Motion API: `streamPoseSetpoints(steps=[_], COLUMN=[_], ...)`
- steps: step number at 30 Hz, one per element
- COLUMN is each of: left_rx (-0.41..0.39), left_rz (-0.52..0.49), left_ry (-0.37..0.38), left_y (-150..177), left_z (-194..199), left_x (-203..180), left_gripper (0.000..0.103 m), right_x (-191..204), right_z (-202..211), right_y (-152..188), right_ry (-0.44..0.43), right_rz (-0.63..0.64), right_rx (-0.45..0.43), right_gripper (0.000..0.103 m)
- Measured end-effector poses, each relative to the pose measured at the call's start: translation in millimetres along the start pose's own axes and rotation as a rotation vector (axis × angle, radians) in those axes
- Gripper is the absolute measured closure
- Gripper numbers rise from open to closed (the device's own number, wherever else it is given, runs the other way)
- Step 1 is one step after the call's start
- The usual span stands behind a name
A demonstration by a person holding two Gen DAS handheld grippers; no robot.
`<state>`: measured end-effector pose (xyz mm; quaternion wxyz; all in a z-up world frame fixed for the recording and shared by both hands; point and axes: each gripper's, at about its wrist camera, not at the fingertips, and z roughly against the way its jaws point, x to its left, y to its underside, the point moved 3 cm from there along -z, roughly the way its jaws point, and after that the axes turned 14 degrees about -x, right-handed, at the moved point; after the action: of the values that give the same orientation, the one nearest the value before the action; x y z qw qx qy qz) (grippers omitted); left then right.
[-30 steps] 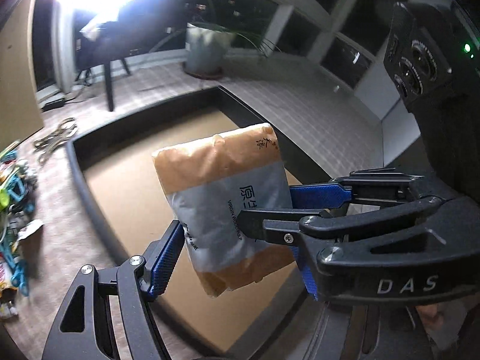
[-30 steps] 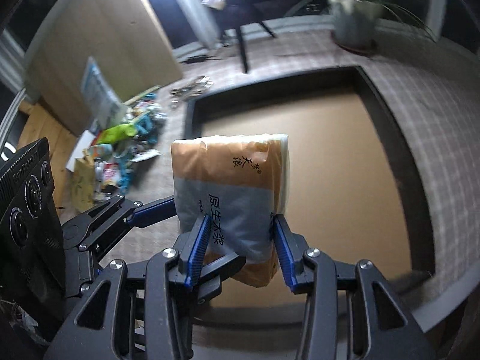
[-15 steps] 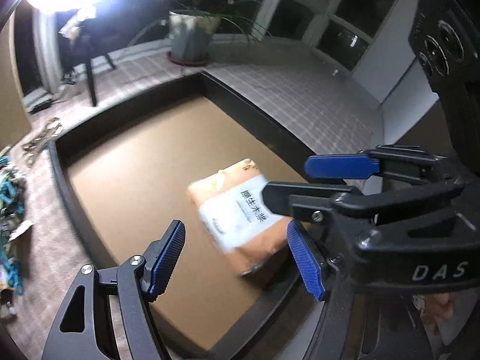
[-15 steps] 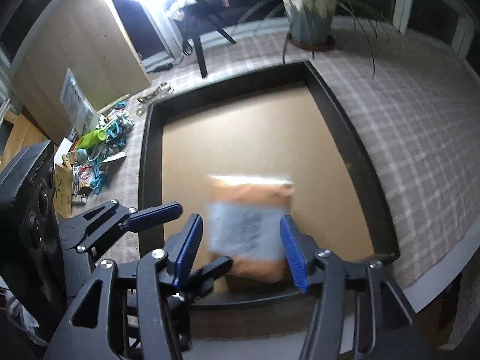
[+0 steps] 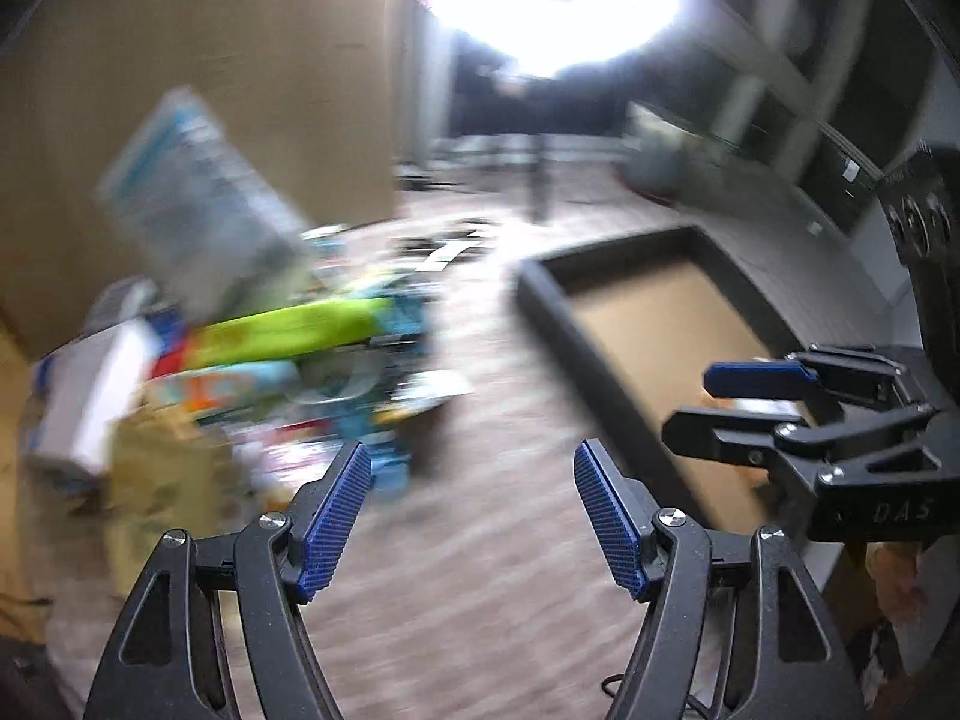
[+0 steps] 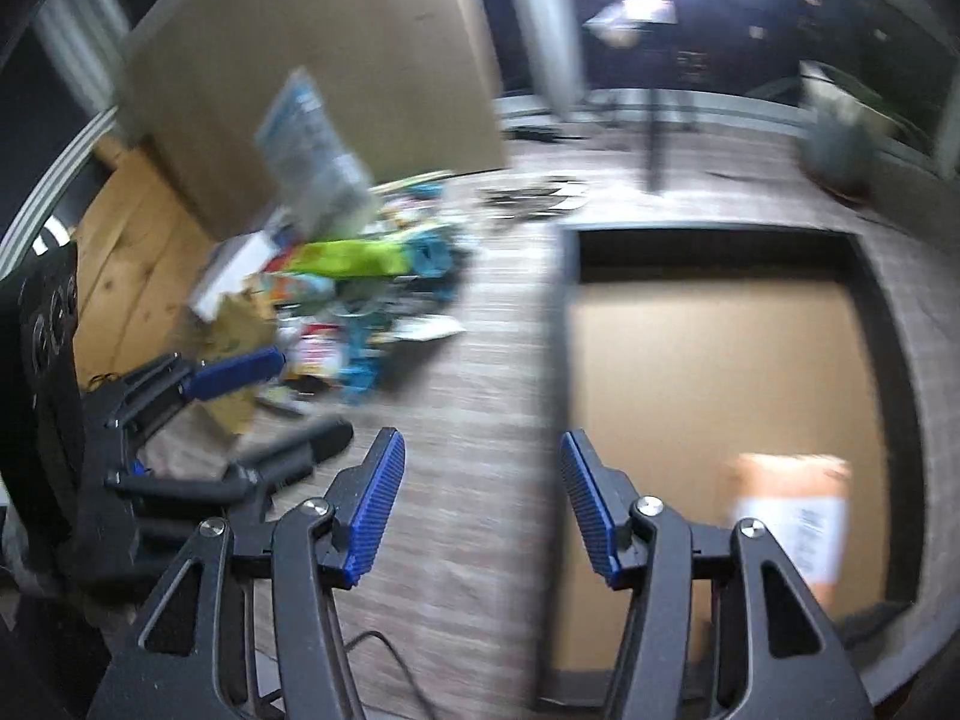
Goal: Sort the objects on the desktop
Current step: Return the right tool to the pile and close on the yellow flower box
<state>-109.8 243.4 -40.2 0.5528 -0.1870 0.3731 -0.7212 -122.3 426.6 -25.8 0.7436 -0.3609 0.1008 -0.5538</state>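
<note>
Inside the dark-rimmed tray (image 6: 888, 360), at its near right corner, the orange tissue pack (image 6: 792, 510) is lying flat on the brown floor, already sorted. We are holding the left tongs (image 5: 471, 516) and the right tongs (image 6: 480, 504) wide open and empty over the tabletop (image 6: 480, 360), to the left of the tray. Well left of the tray, the blurred pile of clutter (image 6: 360, 288) is waiting, a lime-green packet (image 5: 288, 330) lying on top. We are judging that packet light, soft and a little slippery, best pinched across its middle where the film gives.
</note>
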Motion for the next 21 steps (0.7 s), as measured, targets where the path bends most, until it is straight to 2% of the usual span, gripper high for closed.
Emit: streamPoseSetpoints(steps=[5, 10, 16, 21], left_rx=[-0.006, 0.030, 0.075, 0.108], left_rz=[0.042, 0.058, 0.049, 0.028], left_ry=[-0.099, -0.156, -0.140, -0.091], left_y=[14.8, 37.2, 57.9, 65.6], left_z=[22.5, 21.1, 7.5, -5.3], left_x=[91.8, 161.0, 196.6, 201.0], left_gripper=[0.035, 0.035, 0.034, 0.033], right_x=[70.3, 134.4, 180.1, 187.9], right_z=[-46.1, -95.3, -151.0, -180.4], right_y=[-7.3, -5.0, 6.5, 13.5], right_ry=[-0.087, -0.150, -0.167, -0.150], right_rz=[0.029, 0.024, -0.020, -0.096], right_rx=[0.040, 0.090, 0.171, 0.220], right_gripper=[0.049, 0.049, 0.050, 0.050])
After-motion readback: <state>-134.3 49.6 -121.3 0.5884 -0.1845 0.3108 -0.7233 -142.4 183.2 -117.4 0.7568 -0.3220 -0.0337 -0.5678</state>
